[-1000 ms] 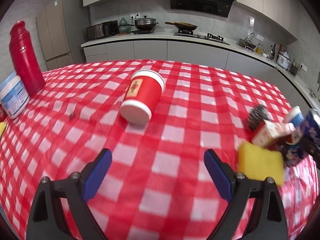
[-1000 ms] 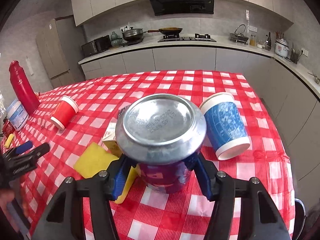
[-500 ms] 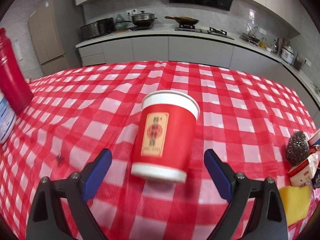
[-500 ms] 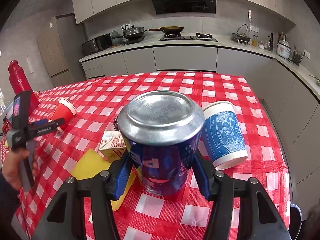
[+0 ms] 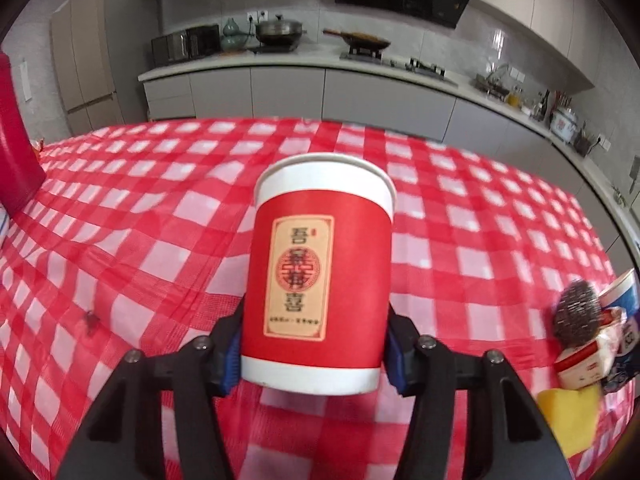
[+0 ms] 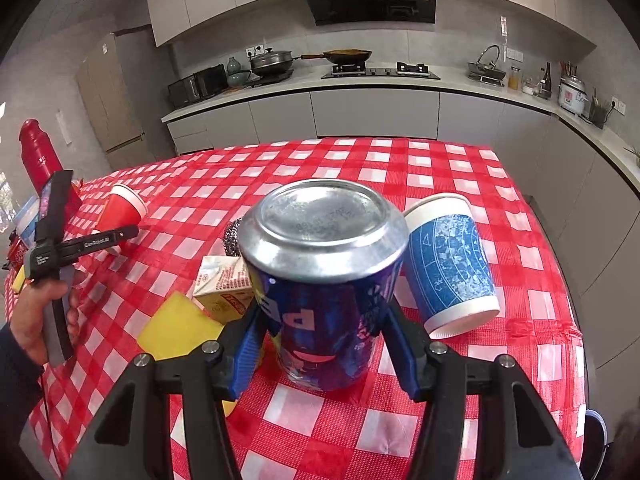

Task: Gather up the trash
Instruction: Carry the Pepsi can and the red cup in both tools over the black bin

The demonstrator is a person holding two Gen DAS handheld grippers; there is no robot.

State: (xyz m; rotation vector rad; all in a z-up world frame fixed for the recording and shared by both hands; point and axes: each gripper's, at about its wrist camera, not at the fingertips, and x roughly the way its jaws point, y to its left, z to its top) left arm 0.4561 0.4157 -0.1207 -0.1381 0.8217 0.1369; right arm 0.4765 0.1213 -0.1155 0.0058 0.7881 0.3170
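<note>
Tongs on my left (image 5: 314, 354) are closing around the red paper cup (image 5: 318, 280), low near its base. Right tongs (image 6: 322, 350) grip the blue aluminium can (image 6: 326, 280). I judge the cup light and easily crushed.

The red bottle (image 5: 16, 148) is cut off by the left wrist view's left edge. The red cup (image 5: 318, 276) hides the blue pads gripping it. At the right edge, the carton (image 5: 588, 354) and scrubber (image 5: 576, 314) are blurred, and the blue cup (image 5: 624, 296) is clipped.
</note>
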